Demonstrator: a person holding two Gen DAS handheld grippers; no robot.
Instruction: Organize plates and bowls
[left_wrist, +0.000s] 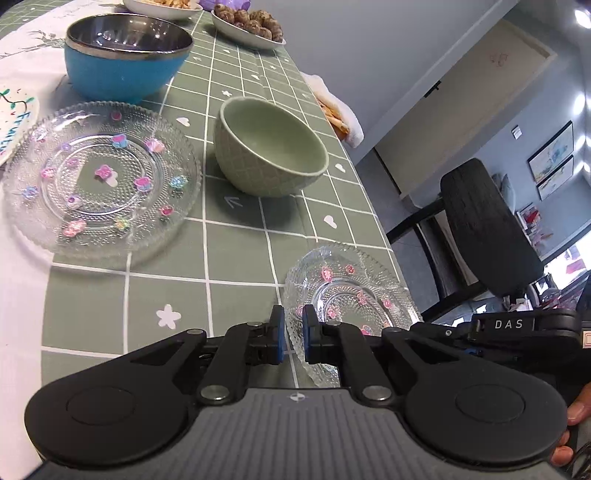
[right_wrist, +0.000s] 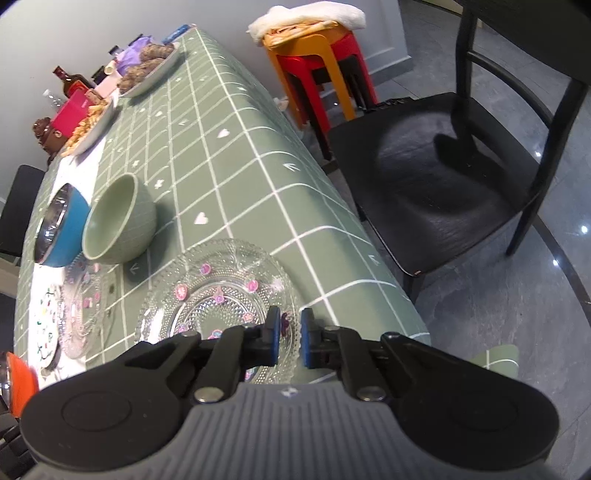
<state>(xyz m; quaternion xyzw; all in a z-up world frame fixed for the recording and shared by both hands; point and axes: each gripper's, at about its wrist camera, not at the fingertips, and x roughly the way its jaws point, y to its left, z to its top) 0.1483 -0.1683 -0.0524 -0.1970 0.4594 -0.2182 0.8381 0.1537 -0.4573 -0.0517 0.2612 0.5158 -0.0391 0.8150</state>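
In the left wrist view, my left gripper (left_wrist: 293, 332) is shut on the rim of a small clear glass plate (left_wrist: 347, 295) with pink flowers, near the table's right edge. A larger clear flowered plate (left_wrist: 99, 177) lies at the left, a green bowl (left_wrist: 269, 147) in the middle, a blue steel-lined bowl (left_wrist: 125, 55) behind. In the right wrist view, my right gripper (right_wrist: 291, 338) is shut on the rim of a clear flowered plate (right_wrist: 221, 291). The green bowl (right_wrist: 118, 221), the blue bowl (right_wrist: 61, 225) and another glass plate (right_wrist: 83, 306) lie to its left.
Dishes of food (left_wrist: 251, 26) stand at the table's far end (right_wrist: 147, 66). A black chair (right_wrist: 436, 177) and stacked red and orange stools (right_wrist: 321, 70) stand beside the table. A white patterned plate (right_wrist: 46, 328) and an orange-rimmed object (right_wrist: 18, 376) are at the left.
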